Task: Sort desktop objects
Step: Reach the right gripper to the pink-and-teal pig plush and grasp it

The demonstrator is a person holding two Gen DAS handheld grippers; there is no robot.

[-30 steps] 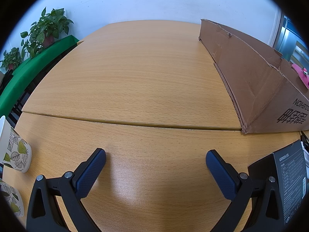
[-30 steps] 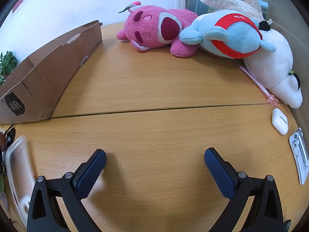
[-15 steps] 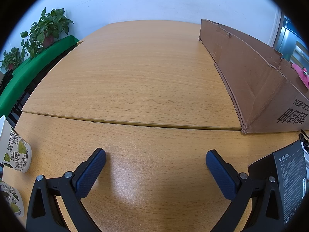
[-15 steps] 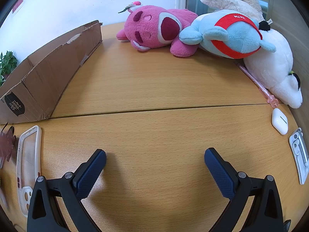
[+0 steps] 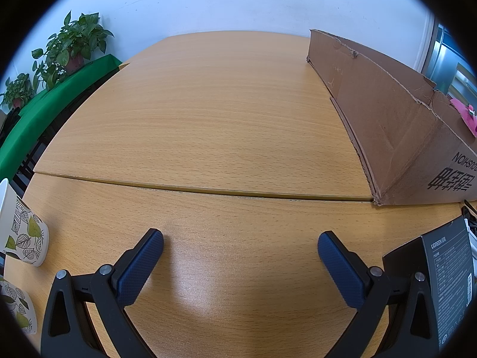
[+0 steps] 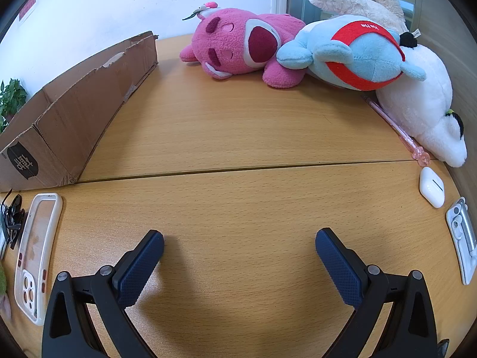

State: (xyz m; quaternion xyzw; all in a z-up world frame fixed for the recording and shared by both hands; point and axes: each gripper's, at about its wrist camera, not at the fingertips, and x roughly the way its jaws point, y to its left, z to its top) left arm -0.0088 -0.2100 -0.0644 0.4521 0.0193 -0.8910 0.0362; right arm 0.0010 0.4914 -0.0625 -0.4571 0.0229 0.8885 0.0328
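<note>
Ahead, on the wooden counter (image 5: 226, 137), lies a long cardboard box (image 5: 387, 125), running from the far right down to the seam between the two boards. Stands just right of the left gripper (image 5: 240, 246) a black product box (image 5: 447, 280), upright, close to its right finger. Sit at the left edge two leaf-patterned paper cups (image 5: 23, 235), with potted plants (image 5: 74, 44) on a green-covered surface beyond.

Toward the right gripper (image 6: 238, 243), piled at the far end of the counter: a pink plush (image 6: 241, 44), a blue plush with a red band (image 6: 354, 56) and a white plush (image 6: 417, 101), touching one another. Slants out from under the white one a pink pen (image 6: 396, 125). Near the right edge rest a white earbud case (image 6: 431, 186) and a white clip-like piece (image 6: 462, 238). Lies flat to the left a white phone case (image 6: 35, 253), beside a black tangle, hard to identify.

Jaws of both grippers spread wide, holding nothing, with only bare wood between the blue pads and no object blocking either one.
</note>
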